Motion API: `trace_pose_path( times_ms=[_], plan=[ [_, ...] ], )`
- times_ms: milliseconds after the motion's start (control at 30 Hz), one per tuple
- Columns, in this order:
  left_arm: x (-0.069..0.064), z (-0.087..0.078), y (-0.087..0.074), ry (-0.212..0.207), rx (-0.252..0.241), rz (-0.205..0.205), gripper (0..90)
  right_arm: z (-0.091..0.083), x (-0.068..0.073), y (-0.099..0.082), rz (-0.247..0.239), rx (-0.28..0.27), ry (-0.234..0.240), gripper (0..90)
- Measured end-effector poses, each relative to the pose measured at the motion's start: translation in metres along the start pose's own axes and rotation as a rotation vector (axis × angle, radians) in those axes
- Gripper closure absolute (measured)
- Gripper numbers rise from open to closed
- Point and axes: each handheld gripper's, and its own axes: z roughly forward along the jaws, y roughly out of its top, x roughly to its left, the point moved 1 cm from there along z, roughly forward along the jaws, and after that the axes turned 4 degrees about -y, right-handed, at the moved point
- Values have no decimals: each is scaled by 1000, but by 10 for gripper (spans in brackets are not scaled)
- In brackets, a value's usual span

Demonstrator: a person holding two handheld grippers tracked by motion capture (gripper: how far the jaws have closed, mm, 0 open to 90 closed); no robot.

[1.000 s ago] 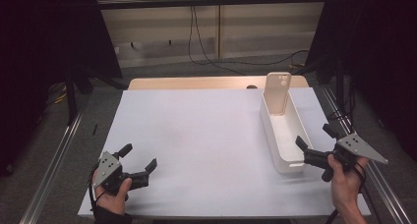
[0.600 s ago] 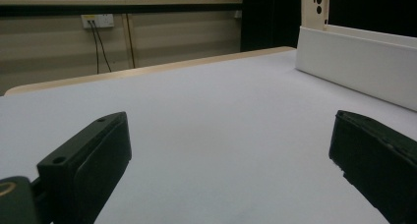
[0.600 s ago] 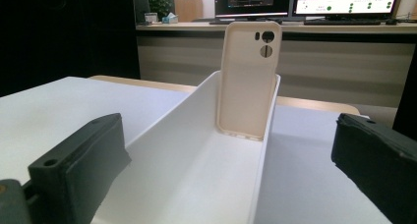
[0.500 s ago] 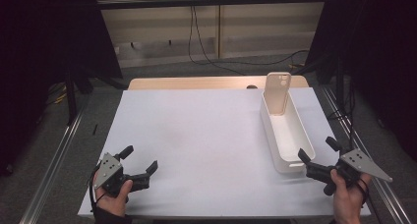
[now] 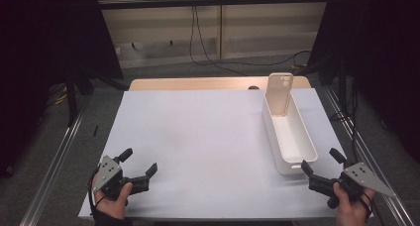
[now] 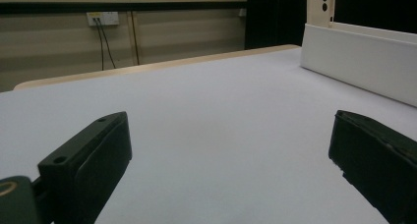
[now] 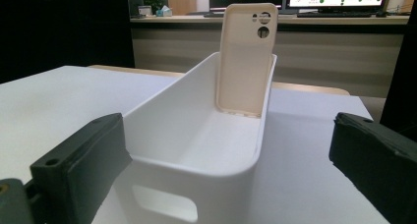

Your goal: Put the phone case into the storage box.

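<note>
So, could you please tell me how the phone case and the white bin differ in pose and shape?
The phone case stands nearly upright, leaning on the far end wall of the white bin, while the bin lies flat on the table. The case is thin, cream and has camera holes; the bin is long, deep, white and has a handle slot. The case pokes above the bin's rim. Both are pale plastic.

A long, narrow white bin (image 5: 288, 137) sits on the right side of the worktop (image 5: 208, 137), its length running from near edge to far edge. It has rounded corners and a handle cut-out in its near end wall. A cream phone case (image 5: 280, 93) stands upright inside, leaning against the far end wall, camera holes at the top.
</note>
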Motion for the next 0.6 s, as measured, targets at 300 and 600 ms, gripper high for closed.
trace_pose_path(
  times_ms=[300,600],
  plan=[
    [3,-4,-2,31,1,-15,25,-6,1,-8,-3,28,-32,0],
    [2,-2,-4,46,11,-36,25,-6,3,-9,8,17,-32,0]
  ],
)
